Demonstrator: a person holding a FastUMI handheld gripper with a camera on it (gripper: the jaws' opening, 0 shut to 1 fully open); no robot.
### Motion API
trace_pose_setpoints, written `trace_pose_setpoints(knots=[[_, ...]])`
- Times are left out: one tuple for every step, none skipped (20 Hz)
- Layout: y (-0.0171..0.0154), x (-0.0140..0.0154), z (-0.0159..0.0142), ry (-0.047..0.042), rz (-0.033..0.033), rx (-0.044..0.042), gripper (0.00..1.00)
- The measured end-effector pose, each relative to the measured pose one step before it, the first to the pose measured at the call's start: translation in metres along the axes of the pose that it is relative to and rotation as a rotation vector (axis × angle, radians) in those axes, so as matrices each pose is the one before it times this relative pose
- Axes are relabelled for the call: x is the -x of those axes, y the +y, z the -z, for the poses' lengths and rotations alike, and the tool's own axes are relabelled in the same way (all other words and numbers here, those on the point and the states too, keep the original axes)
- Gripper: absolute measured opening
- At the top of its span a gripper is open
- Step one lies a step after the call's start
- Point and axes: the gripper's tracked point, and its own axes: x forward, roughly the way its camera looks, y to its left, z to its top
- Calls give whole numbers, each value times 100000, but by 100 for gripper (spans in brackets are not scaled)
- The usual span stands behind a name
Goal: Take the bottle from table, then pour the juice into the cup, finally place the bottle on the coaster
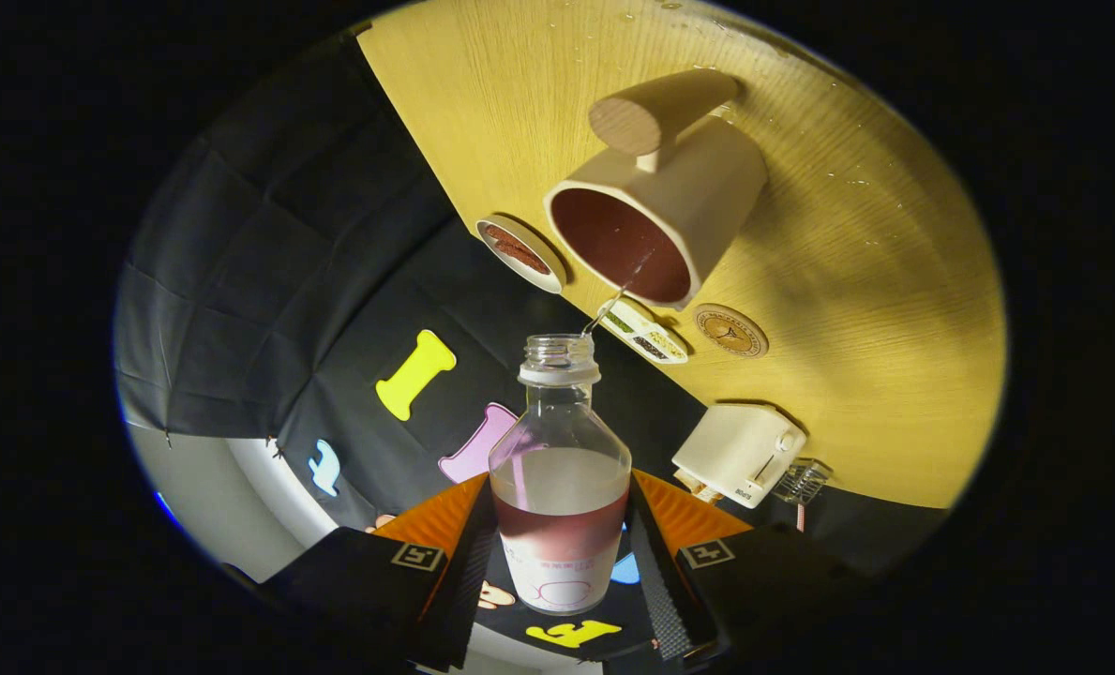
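My gripper (562,553) is shut on a clear plastic bottle (560,469), one finger pressing on each side of its lower body. The bottle has no cap and is tipped over, with clear liquid and a reddish tint low inside it. A thin stream leaves its mouth and falls into a cream cup (655,220) with a thick round wooden handle, standing on the yellow wooden table (857,281) beyond the fingers. The cup's inside is dark red. A round brown coaster (730,330) lies on the table just beside the cup.
A small white dish (520,251) with brown contents sits next to the cup. A flat tray (643,331) with little compartments lies between cup and coaster. A white toaster (738,453) and a small wire holder (802,482) stand further along the table.
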Motion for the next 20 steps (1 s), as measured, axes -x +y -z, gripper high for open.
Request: trace_pose_setpoints(knots=[[224, -30, 23, -373, 25, -647, 76], [263, -90, 19, -252, 76, -844, 76], [13, -119, 0, -102, 349, -713, 76], [-46, -19, 17, -16, 439, -390, 76], [94, -28, 4, 7, 120, -285, 76], [16, -143, 41, -138, 13, -95, 76], [41, 78, -48, -48, 52, -93, 76], [68, -16, -80, -128, 103, -13, 76], [60, -42, -127, -153, -65, 279, 76], [-136, -46, -85, -111, 286, 596, 76], [-97, 83, -96, 77, 190, 483, 76], [-27, -139, 111, 141, 363, 244, 76], [-90, -14, -29, -37, 238, 458, 76], [14, -121, -128, -200, 126, 665, 76], [-35, -107, -56, -239, -54, 629, 76], [23, -41, 17, -209, -38, 687, 76], [-126, -50, 72, -86, 190, 1079, 76], [-255, -41, 51, 101, 492, 1533, 76], [-235, -77, 42, 181, 258, 1526, 76], [-41, -45, 3, 43, 200, 1310, 76]])
